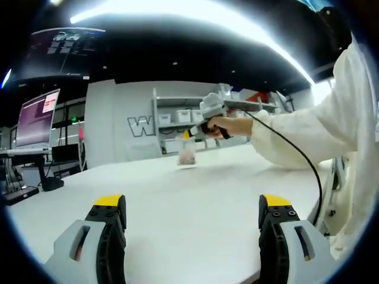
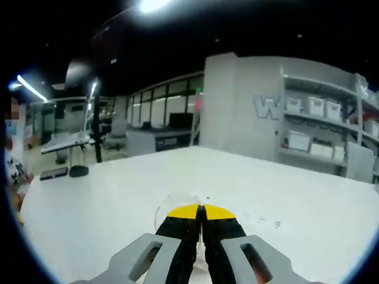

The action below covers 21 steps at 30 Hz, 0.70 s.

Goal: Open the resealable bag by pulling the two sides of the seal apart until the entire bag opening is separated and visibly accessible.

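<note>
We read little here. A large white "W" stands on the grey wall (image 1: 137, 125) behind the shelving in the left gripper view; the letters after it are hidden. The same "W" shows on that grey wall (image 2: 265, 107) in the right gripper view. Monitor (image 1: 37, 117) text and ceiling panel (image 1: 65, 50) print are too small to read.

Bare white table (image 1: 177, 207) lies ahead; only the bag (image 1: 187, 155) and right gripper (image 1: 192, 134) stand far off
</note>
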{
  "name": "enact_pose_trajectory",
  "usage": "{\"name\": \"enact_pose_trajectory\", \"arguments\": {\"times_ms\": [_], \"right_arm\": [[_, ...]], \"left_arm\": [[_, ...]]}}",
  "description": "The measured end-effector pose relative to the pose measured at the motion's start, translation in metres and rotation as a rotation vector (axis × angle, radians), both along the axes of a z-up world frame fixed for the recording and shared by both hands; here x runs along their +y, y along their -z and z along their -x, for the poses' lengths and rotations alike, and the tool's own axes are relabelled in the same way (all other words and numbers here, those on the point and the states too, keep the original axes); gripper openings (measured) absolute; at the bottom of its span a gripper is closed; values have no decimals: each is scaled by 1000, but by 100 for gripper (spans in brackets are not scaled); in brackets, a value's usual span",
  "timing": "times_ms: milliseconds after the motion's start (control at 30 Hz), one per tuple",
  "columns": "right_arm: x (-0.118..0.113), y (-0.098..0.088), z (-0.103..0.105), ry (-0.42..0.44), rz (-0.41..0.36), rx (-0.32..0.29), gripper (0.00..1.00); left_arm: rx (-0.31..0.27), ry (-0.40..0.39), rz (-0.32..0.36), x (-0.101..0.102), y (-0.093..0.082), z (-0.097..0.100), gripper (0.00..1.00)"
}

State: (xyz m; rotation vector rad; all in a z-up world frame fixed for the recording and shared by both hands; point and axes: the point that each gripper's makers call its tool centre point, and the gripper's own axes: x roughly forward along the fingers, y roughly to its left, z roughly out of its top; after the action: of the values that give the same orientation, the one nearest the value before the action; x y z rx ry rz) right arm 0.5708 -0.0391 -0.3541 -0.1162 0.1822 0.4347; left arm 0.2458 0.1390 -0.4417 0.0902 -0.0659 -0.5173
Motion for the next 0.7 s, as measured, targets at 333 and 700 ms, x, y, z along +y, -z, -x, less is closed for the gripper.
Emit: {"name": "enact_pose_trajectory", "arguments": {"times_ms": [333, 700], "right_arm": [[-18, 0, -29, 83, -4, 15, 0], [-29, 9, -49, 159, -29, 37, 0]], "left_arm": [[0, -5, 10, 3, 0, 1, 91], [4, -5, 13, 3, 1, 2, 91]]}}
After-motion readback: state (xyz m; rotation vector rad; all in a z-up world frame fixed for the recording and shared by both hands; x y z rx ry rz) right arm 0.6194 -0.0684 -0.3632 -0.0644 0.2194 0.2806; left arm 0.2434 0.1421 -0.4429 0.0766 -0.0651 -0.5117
